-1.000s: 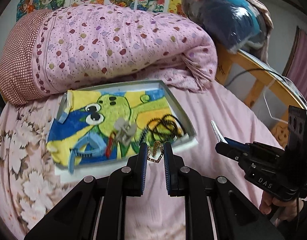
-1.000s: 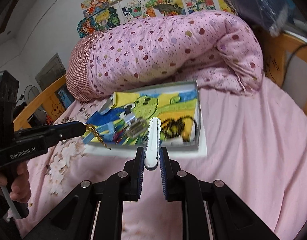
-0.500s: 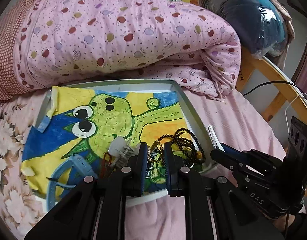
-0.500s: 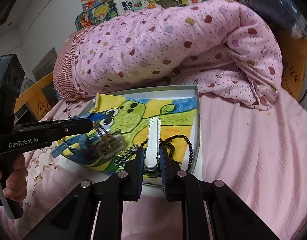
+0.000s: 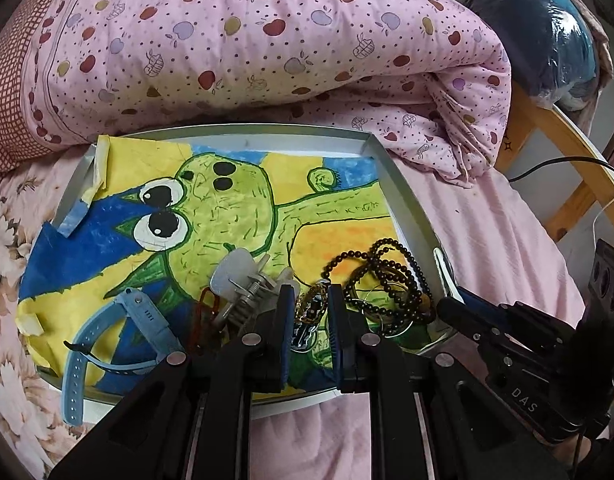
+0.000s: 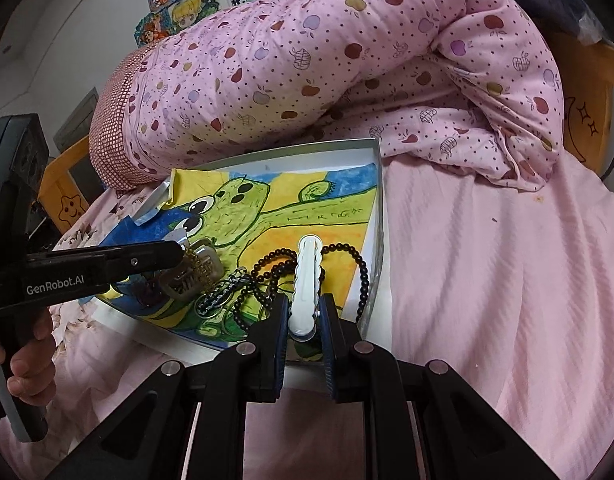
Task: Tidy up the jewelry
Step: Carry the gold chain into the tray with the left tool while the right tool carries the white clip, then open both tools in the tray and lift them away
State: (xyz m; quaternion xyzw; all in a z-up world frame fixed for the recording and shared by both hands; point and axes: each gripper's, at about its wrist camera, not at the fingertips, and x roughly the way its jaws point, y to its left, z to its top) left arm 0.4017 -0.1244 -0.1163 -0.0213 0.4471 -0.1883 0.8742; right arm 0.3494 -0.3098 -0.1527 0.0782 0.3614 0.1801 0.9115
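A shallow grey tray, lined with a green frog drawing, lies on the pink bed. My left gripper is shut on a gold chain, which hangs low over the tray's near part. Just right of it, my right gripper is shut on a white hair clip that sticks forward over the tray's near right corner. In the tray lie black beads, a grey claw clip, a blue watch and a red clip.
A rolled pink quilt with an apple print lies right behind the tray. The wooden bed frame and a wrapped dark bundle stand at the right. A hand holds the left gripper's handle.
Both grippers came forward and down, from in front of the tray to low over its near part. The chain and the white clip stayed in their grips.
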